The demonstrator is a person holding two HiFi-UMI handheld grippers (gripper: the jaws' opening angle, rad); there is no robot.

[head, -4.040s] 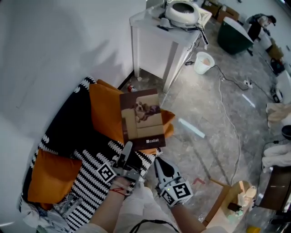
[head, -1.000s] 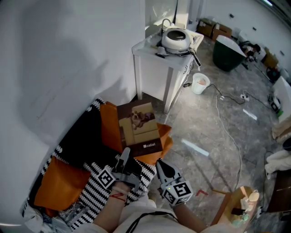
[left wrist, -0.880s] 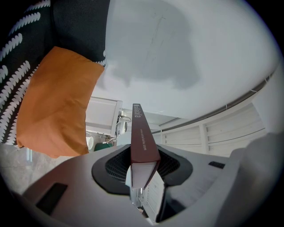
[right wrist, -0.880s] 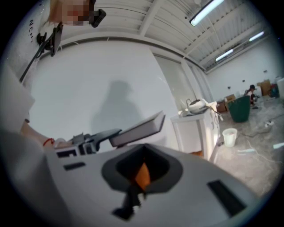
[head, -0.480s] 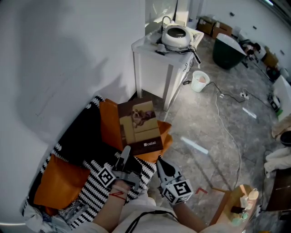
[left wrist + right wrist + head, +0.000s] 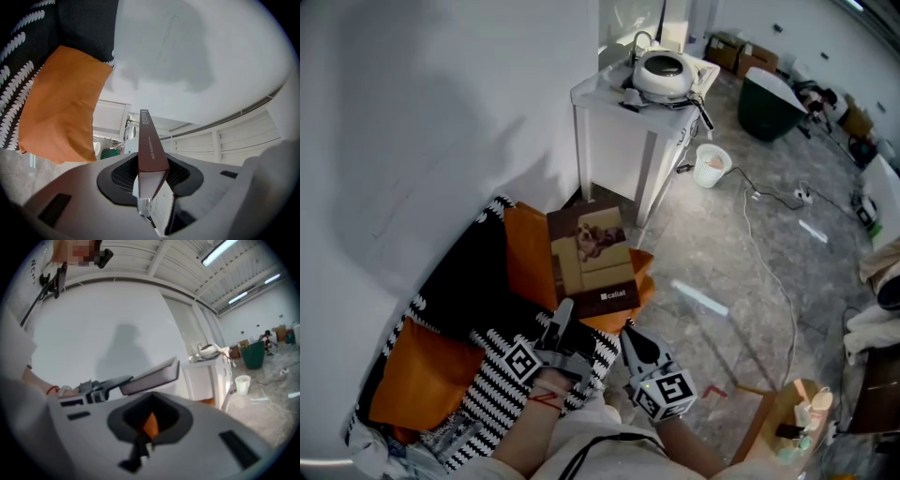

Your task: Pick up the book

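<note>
- The white wall (image 6: 412, 112) fills the left; grey floor (image 6: 741, 262) spreads to the right.
- A black-and-white blanket (image 6: 487, 375) lies at near left, with a white table (image 6: 619, 122) at the far end.
- An orange cushion (image 6: 525, 258) rests on the blanket, below the book.
- The book (image 6: 591, 258) is off the cushion, cover up, held by its near edge between blanket and table.
- The left gripper (image 6: 565, 315) is clamped on the book; its own view shows the spine and page edge pinched between the jaws.
- The right gripper (image 6: 630, 338) sits just right of the left one, jaws together on nothing, apart from the book.
- Progress: the pick-up looks done, since the book hangs clear of the cushion. Only a steady hold seems left.
</note>
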